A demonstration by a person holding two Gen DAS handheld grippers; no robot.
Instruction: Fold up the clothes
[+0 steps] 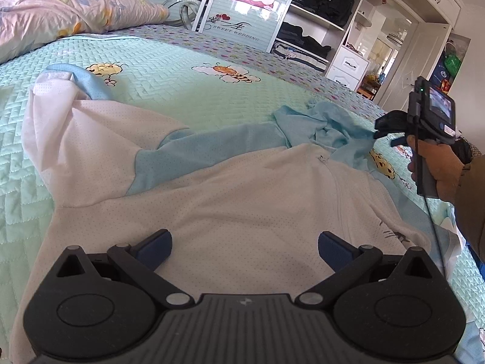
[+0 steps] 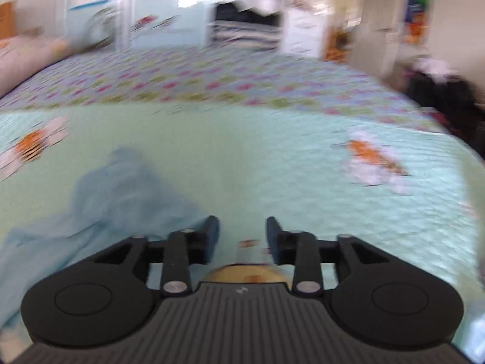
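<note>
A white mesh jacket with a light blue hood and blue sleeve panels lies spread on the bed, zipper facing up. My left gripper hovers low over the jacket's white body, jaws wide open and nothing between them. At the right, a hand holds my right gripper just beside the hood's outer edge. In the blurred right wrist view my right gripper stands open; only bedspread shows in the gap. The blue hood fabric lies to the left of its left finger.
The mint quilted bedspread with bee prints stretches beyond the jacket. A floral duvet is bunched at the back left. An open wardrobe with dark clothes and white drawers stand past the bed's far edge.
</note>
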